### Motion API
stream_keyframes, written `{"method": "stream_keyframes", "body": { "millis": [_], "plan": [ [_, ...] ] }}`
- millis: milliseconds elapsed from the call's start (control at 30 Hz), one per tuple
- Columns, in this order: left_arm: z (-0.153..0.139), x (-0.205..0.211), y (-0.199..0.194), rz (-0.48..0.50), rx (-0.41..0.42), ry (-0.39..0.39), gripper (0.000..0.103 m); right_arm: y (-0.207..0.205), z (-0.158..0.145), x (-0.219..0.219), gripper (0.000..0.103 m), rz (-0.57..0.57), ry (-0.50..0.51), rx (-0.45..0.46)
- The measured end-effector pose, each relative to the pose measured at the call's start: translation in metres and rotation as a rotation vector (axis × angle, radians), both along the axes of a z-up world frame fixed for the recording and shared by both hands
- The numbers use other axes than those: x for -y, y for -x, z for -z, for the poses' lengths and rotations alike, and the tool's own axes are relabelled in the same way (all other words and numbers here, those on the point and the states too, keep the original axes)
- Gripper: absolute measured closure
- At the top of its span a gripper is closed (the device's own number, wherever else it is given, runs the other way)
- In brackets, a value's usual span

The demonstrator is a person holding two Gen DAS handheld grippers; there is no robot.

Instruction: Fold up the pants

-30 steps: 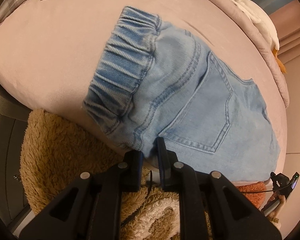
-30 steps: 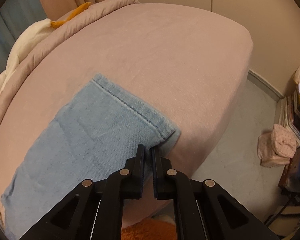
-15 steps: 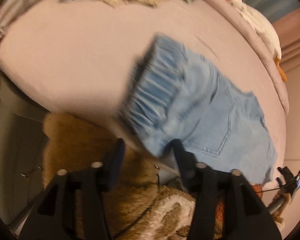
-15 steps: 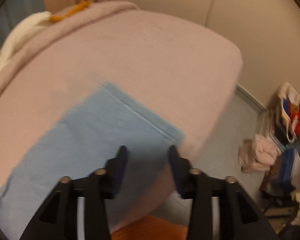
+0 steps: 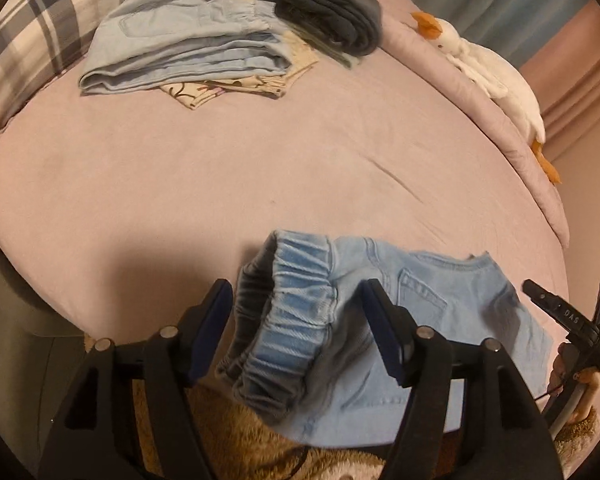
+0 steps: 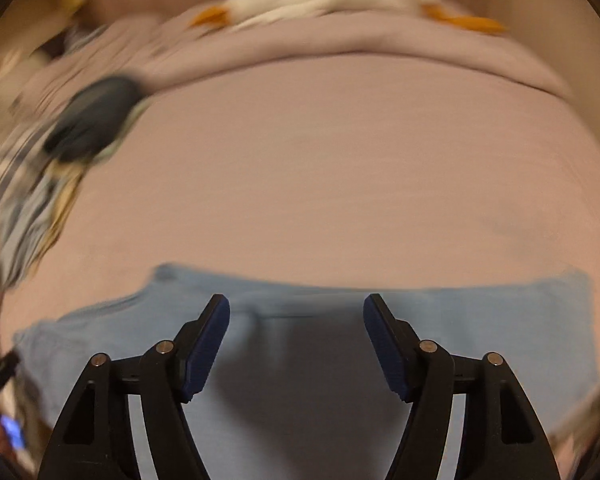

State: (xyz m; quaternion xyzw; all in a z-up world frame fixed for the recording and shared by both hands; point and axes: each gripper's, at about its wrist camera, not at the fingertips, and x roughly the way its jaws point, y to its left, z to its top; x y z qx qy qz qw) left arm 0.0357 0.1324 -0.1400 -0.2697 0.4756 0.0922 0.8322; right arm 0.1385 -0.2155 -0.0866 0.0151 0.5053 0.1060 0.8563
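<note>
Pink bedding (image 5: 228, 168) carries folded jeans (image 5: 384, 320) near its front edge, with stacked clothes (image 5: 204, 52) behind. Both the left gripper (image 5: 298, 304) and right gripper (image 6: 296, 320) have just been opening, jaws apart, gripping nothing. Blur smears the right view.

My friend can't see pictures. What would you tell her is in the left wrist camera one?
The open left gripper hovers over folded light-blue denim pants at the near edge of a pink bed. Far back lie stacked folded clothes and a white toy goose.
</note>
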Motion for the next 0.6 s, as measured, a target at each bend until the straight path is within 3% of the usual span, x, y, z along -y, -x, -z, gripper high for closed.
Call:
{"method": "stream_keyframes", "body": {
  "millis": [100,233,600],
  "plan": [
    [0.008,-0.010,0.002,-0.018,0.008,0.069,0.050,-0.013,0.011,-0.051,0.034,-0.143,0.037,-0.025],
    [0.017,-0.014,0.013,-0.034,-0.005,0.120,0.057,-0.023,0.021,-0.085,0.034,-0.206,0.046,-0.075],
    [0.024,-0.006,0.028,-0.015,-0.004,0.094,0.061,-0.032,0.022,-0.059,0.034,-0.143,-0.057,-0.146]
  ]
}}
